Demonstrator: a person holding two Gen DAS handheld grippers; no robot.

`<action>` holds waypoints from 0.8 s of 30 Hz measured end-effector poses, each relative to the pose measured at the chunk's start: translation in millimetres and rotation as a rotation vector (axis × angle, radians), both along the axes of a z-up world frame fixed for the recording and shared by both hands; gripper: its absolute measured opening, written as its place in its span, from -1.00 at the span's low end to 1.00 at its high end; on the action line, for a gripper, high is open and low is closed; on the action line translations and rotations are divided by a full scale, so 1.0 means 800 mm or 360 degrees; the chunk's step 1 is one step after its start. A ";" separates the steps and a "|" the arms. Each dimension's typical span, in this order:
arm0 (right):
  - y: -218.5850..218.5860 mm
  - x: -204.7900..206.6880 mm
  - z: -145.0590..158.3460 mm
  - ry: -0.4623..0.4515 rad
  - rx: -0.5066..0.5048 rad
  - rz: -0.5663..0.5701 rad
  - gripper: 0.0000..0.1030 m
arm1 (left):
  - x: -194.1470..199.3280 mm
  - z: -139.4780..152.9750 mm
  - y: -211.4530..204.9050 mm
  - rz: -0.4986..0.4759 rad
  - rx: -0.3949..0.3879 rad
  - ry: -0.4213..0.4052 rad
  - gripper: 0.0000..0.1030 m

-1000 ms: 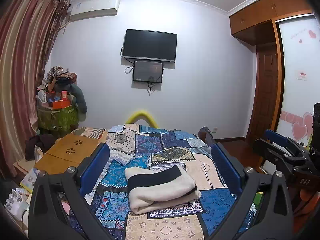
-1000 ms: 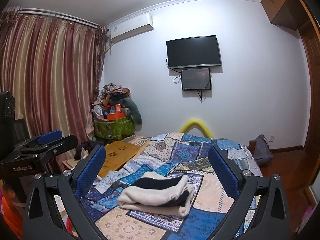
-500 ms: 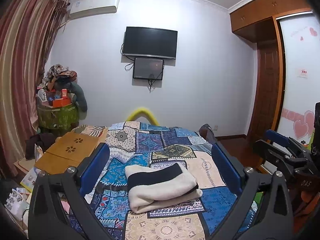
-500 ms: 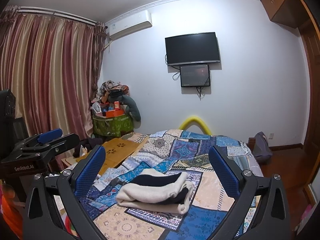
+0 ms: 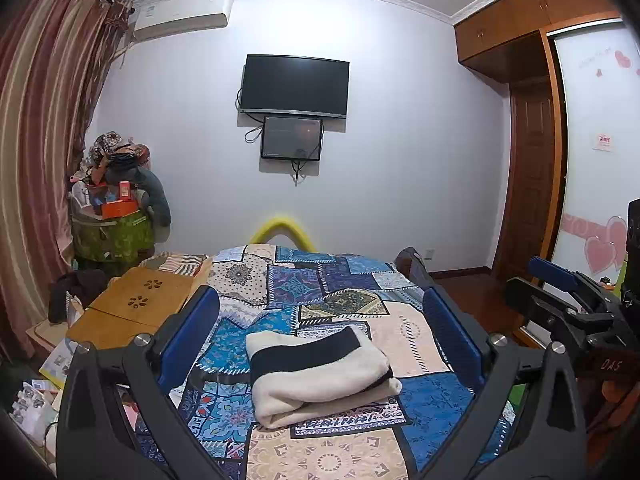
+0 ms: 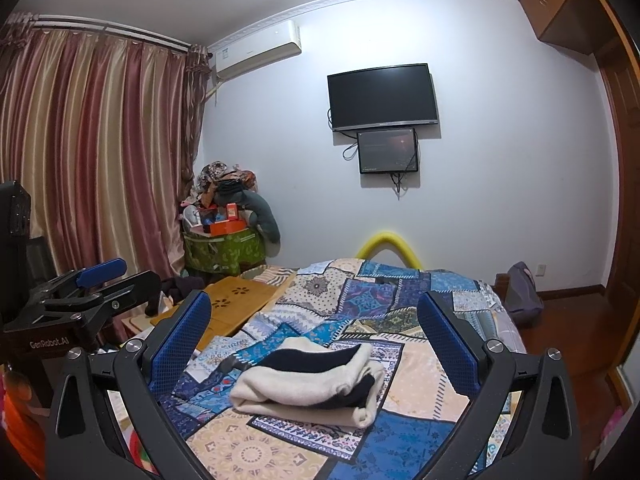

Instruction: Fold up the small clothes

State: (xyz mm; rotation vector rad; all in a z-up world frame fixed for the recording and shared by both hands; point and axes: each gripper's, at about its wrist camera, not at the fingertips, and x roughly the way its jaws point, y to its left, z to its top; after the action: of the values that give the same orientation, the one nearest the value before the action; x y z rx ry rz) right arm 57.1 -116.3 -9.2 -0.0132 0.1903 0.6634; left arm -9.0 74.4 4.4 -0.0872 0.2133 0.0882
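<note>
The left gripper (image 6: 100, 276) body, seen from the right wrist view, bears white lettering "GenRobot.AI". The right gripper (image 5: 560, 280) body, seen from the left wrist view, bears "DAS". A small red-and-white sticker (image 5: 603, 142) on the wardrobe door (image 5: 592, 120) carries print too small to read.

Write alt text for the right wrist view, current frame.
A folded cream and black garment lies on a patchwork quilt, framed by the open right tool, which holds nothing. The left tool shows at the left edge, also empty. Behind are a wall TV, striped curtains and a heaped green basket.
</note>
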 end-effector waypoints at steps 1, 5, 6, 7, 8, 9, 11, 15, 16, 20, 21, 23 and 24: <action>0.000 0.000 0.000 0.0001 0.0000 0.0000 0.99 | 0.000 0.000 0.000 -0.0002 -0.0001 0.0001 0.99; -0.001 0.001 0.000 0.0002 0.0000 0.0001 0.99 | 0.002 0.000 -0.002 -0.0011 -0.0001 0.0003 0.99; -0.001 0.002 0.001 0.0004 -0.0001 0.0003 0.99 | 0.002 0.000 -0.003 -0.0013 -0.0001 0.0003 0.99; -0.001 0.002 0.000 0.0005 -0.0002 0.0003 0.99 | 0.003 0.001 -0.002 -0.0014 -0.0002 0.0004 0.99; -0.001 0.002 0.000 0.0006 -0.0002 0.0001 0.99 | 0.004 0.001 -0.003 -0.0017 -0.0003 0.0005 0.99; -0.002 0.002 0.000 0.0007 -0.0002 0.0001 0.99 | 0.005 0.001 -0.003 -0.0020 -0.0003 0.0007 0.99; -0.002 0.002 0.000 0.0007 -0.0001 0.0000 0.99 | 0.005 0.001 -0.004 -0.0025 -0.0002 0.0007 0.99; -0.003 0.003 0.001 0.0010 0.0003 -0.0007 0.99 | 0.005 0.001 -0.004 -0.0039 -0.0002 0.0007 0.99; -0.002 0.002 0.000 0.0010 0.0005 -0.0009 0.99 | 0.005 0.000 -0.004 -0.0043 -0.0002 0.0008 0.99; -0.003 0.000 0.000 0.0011 0.0008 -0.0014 0.99 | 0.008 -0.001 -0.005 -0.0058 0.0004 0.0028 0.99; -0.002 0.000 0.000 0.0011 0.0008 -0.0014 0.99 | 0.009 -0.001 -0.006 -0.0062 0.0003 0.0031 0.99; -0.002 0.000 0.000 0.0012 0.0005 -0.0014 0.99 | 0.010 -0.002 -0.005 -0.0073 -0.0001 0.0039 0.99; -0.002 0.000 0.000 0.0011 0.0005 -0.0016 0.99 | 0.011 -0.002 -0.005 -0.0074 -0.0002 0.0039 0.99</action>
State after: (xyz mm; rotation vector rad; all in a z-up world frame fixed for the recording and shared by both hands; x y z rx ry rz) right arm 56.7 -117.7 -9.6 -0.0069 0.1960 0.6537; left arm -0.5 70.5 2.6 -0.0827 0.2399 0.0430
